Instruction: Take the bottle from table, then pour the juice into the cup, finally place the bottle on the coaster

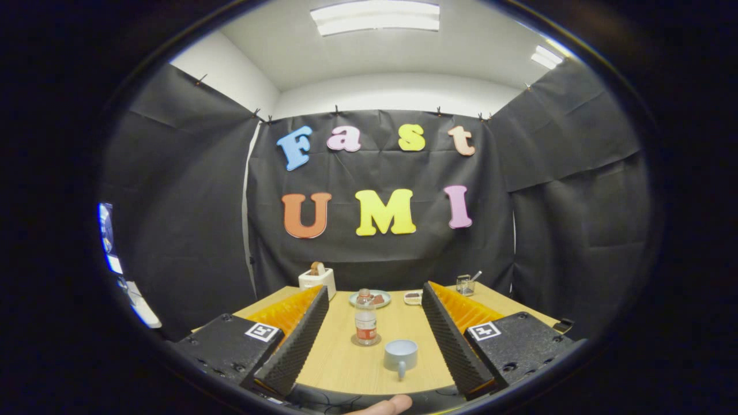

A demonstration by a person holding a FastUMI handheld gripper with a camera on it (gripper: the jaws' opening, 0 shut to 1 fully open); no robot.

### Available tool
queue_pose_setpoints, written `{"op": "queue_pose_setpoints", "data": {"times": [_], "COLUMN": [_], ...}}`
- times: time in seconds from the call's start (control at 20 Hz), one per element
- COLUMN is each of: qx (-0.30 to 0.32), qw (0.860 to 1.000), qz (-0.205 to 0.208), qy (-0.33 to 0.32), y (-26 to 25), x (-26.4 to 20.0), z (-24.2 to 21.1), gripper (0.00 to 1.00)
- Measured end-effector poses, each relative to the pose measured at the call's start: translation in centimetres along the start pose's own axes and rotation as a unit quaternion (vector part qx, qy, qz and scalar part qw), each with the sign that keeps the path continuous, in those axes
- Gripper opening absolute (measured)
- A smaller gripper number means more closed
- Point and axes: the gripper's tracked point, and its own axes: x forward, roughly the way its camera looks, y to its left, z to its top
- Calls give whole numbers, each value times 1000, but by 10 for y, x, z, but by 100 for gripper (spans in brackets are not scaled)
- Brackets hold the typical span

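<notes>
Wooden surface (340,369) carries all items. Tool (372,340) spread wide, fingers holding and touching nothing. Bottle (365,320) stands upright on coaster (366,341), ahead between the fingers. Cup (400,355) sits just beside the bottle, nearer the tool, handle toward it. Plate (370,298) lies beyond the bottle.

No legible txt or nos. Two square b/w code tags, no letters: one (262,332) on the gripper (375,289) body at 9 o'clock of the bottle (365,316), other (483,331) at 3 o'clock. Bottle's label (365,328) print too small to read. Fingers spread wide, touching nothing.
</notes>
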Motion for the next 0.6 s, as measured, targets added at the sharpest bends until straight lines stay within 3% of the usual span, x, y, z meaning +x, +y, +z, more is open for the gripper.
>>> {"op": "queue_pose_setpoints", "data": {"times": [0.6], "qx": [7], "qw": [1000], "qz": [0], "qy": [-5], "y": [1], "x": [-4], "z": [6], "gripper": [100]}}
